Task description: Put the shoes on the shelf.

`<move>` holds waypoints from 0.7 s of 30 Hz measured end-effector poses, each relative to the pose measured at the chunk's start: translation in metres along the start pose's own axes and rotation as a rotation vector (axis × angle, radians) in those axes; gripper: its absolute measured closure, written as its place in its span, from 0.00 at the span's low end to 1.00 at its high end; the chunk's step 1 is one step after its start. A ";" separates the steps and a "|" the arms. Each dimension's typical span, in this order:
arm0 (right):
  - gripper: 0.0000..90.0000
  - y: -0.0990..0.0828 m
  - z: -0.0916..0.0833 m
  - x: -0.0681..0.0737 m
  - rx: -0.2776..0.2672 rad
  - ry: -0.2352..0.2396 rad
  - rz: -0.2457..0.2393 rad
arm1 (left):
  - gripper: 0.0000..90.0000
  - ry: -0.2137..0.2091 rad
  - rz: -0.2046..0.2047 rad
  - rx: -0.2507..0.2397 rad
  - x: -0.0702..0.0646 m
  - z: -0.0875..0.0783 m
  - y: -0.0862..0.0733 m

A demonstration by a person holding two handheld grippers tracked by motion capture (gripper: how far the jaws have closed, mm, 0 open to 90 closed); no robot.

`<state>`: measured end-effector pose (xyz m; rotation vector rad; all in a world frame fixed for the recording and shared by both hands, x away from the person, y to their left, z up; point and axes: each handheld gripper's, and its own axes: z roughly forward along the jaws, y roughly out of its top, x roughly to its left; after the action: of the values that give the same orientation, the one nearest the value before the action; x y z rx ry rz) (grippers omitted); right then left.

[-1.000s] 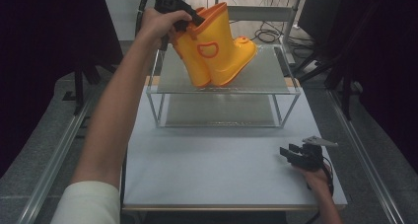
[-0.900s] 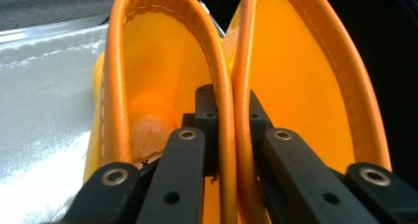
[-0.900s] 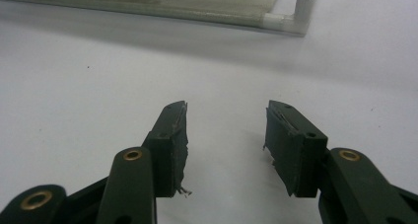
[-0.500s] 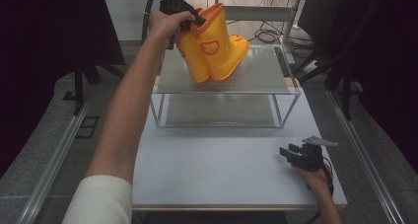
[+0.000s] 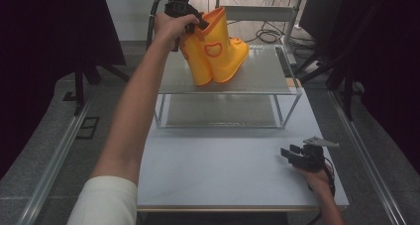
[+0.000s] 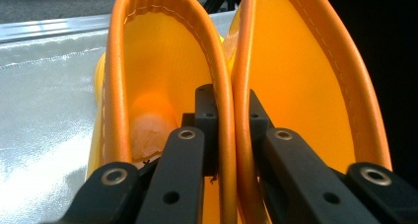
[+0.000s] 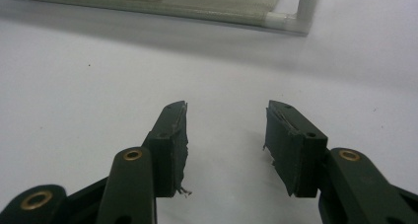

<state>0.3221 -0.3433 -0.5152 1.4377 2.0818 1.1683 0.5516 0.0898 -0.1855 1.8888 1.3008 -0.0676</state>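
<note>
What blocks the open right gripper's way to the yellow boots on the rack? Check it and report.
Nothing visible does. The right gripper rests open on the white table, bare up to the wire rack. The yellow boots stand on its top shelf, their adjoining cuffs pinched by the left gripper.

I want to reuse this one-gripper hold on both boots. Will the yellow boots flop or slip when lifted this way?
The yellow boots look like soft rubber: the two adjoining cuff walls press flat together between the left gripper fingers, so they'd probably sag. The glossy surface may slip. They seem light, but tall and apt to tip.
</note>
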 end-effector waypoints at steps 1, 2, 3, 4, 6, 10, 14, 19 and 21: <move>0.56 0.000 0.000 0.000 0.000 0.000 0.001 | 0.91 0.006 0.003 0.004 0.000 0.001 0.000; 0.56 0.000 0.000 0.000 -0.001 0.000 0.000 | 0.91 0.011 0.000 0.005 0.000 0.003 0.000; 0.56 0.000 0.000 0.000 -0.001 0.000 0.001 | 0.91 0.017 0.001 0.007 0.000 0.004 0.000; 0.56 0.000 0.000 0.000 0.002 0.000 0.000 | 0.91 0.020 -0.003 0.005 0.000 0.005 0.000; 0.56 0.000 0.000 0.000 0.001 0.000 -0.001 | 0.91 0.025 -0.005 0.004 -0.001 0.005 0.001; 0.56 0.000 0.000 0.000 0.002 0.001 0.000 | 0.91 0.035 -0.007 0.003 -0.002 0.007 0.001; 0.56 0.000 0.000 0.000 -0.001 0.000 -0.001 | 0.89 0.017 -0.002 -0.016 -0.005 0.009 0.002; 0.56 0.000 0.000 0.000 -0.003 -0.001 -0.004 | 0.86 -0.011 0.008 -0.037 -0.011 0.014 0.002; 0.56 0.000 0.000 0.000 -0.003 0.000 -0.004 | 0.84 -0.018 0.004 -0.032 -0.013 0.016 0.003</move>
<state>0.3216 -0.3432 -0.5150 1.4310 2.0815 1.1694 0.5540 0.0692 -0.1883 1.8592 1.2791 -0.0612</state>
